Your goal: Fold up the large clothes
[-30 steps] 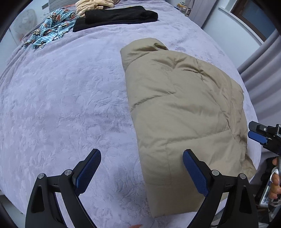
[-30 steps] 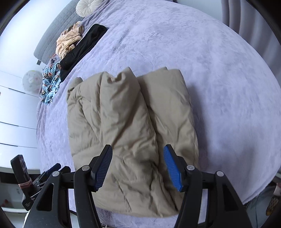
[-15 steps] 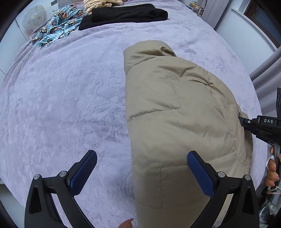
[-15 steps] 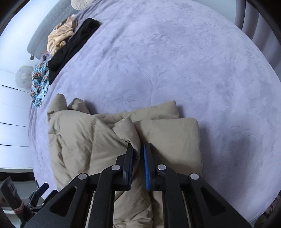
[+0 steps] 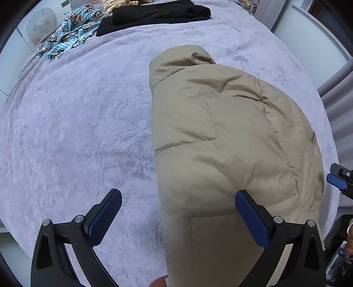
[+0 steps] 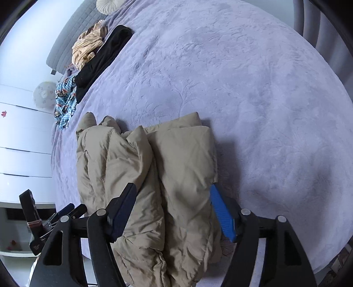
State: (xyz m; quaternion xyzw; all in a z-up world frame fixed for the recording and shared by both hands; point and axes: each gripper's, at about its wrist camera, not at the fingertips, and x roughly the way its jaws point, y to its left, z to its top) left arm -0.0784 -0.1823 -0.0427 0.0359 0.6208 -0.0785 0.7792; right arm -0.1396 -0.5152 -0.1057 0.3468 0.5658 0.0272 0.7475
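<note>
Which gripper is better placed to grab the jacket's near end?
Right. The right gripper has just opened and straddles the beige jacket; the left gripper hangs open half over bare bedspread.

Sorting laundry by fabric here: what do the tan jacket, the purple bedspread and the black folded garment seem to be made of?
Tan jacket: likely a padded nylon or polyester shell, smooth with a slight sheen; stitched quilting lines and puffy panels show.
Purple bedspread: seemingly plush fleece or velvet, matte, with an embossed leafy pattern.
Black folded garment: soft, dull and lint-flecked, perhaps knit or fleece; too far away to tell.
</note>
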